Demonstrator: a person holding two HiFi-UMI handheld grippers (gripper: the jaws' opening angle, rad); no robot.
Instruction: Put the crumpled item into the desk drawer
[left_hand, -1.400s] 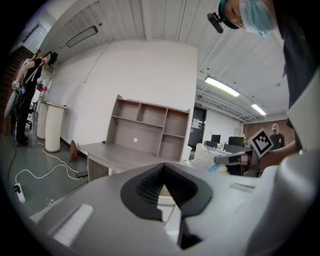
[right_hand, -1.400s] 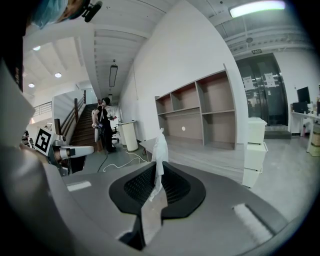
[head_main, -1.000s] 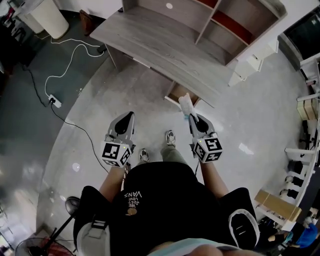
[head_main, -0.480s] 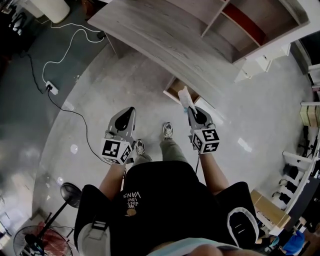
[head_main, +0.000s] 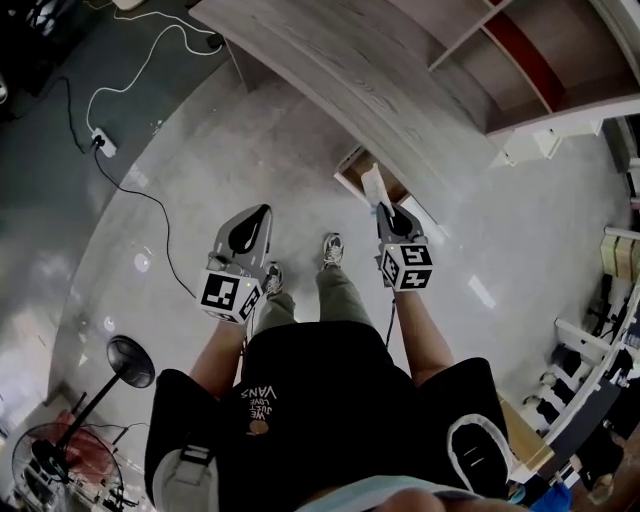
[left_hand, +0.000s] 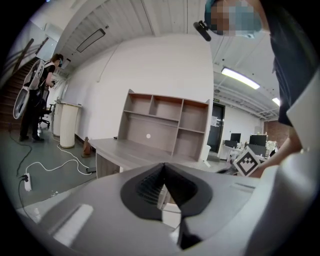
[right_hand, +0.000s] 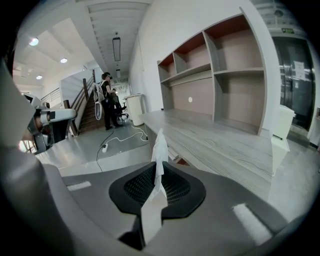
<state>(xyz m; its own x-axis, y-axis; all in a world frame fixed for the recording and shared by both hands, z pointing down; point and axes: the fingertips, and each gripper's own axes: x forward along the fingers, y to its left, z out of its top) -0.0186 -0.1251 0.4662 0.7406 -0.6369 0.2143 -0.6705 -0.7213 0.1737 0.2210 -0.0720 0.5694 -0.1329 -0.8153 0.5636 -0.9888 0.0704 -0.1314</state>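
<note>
**Head view:** right tool (head_main: 386, 212) pinches the crumpled white item (head_main: 373, 186), carried out front, prob. so it leads into the open drawer (head_main: 360, 170) under the table (head_main: 330, 80) edge. The item sits at the tool's tip, near the drawer but not yet in it. Left tool (head_main: 258, 214) hangs well apart, likely kept clear.

**Left gripper view:** jaws pressed together at the tips, nothing betw. them.

**Right gripper view:** jaws clamp the item, which stands upright betw. the pads and pokes past them.

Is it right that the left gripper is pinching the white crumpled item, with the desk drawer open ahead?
No. The right gripper pinches the white crumpled item, as the right gripper view shows; the desk drawer is open ahead.
</note>
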